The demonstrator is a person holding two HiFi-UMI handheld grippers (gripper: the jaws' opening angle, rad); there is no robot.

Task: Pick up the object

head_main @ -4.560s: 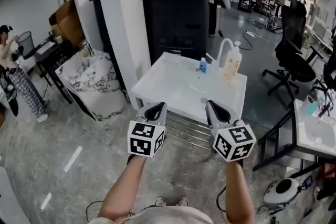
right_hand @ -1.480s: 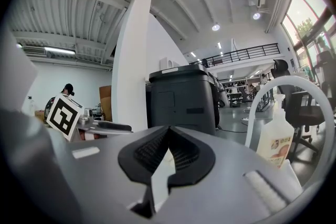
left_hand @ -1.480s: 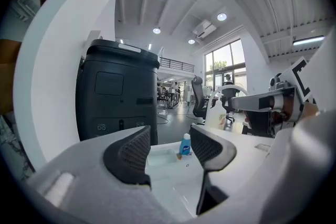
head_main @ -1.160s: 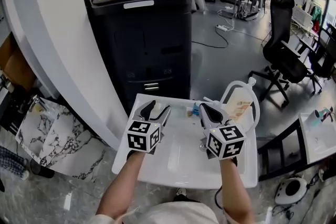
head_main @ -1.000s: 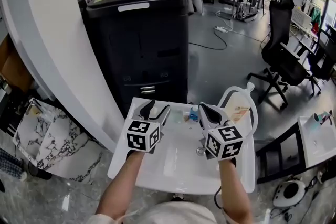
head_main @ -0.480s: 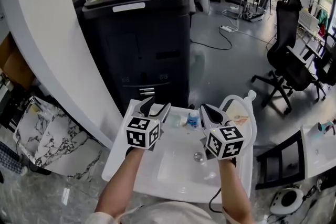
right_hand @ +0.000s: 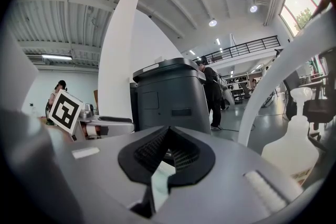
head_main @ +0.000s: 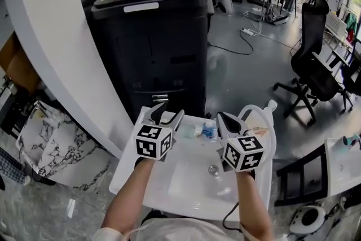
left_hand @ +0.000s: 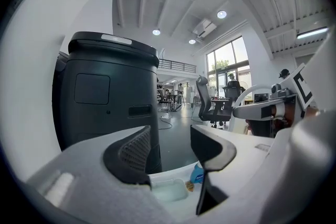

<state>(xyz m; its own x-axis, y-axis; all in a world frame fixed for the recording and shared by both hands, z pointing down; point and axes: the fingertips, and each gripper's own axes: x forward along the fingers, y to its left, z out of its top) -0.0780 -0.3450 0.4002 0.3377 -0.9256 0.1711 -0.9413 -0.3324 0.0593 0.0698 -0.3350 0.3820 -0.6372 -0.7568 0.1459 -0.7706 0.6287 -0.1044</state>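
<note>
A small blue bottle (head_main: 208, 130) stands at the back of a white sink table (head_main: 169, 197), beside a translucent little tub (head_main: 188, 131). The left gripper view shows the same bottle (left_hand: 198, 173) and tub (left_hand: 168, 189) low between the jaws. My left gripper (head_main: 164, 115) (left_hand: 170, 152) is open and hovers just left of and above them, holding nothing. My right gripper (head_main: 224, 119) (right_hand: 168, 152) hovers just right of the bottle, its jaws shut together with nothing between them.
A tall black machine (head_main: 155, 36) stands right behind the table, with a white pillar (head_main: 56, 36) to its left. A white arched faucet (head_main: 255, 110), a soap bottle (head_main: 258, 126) and the drain (head_main: 212, 169) are on the table. Office chairs (head_main: 316, 65) stand at right.
I have come up to the sink table; both grippers now hang over its back part near the blue bottle. In the last half second they barely moved.
</note>
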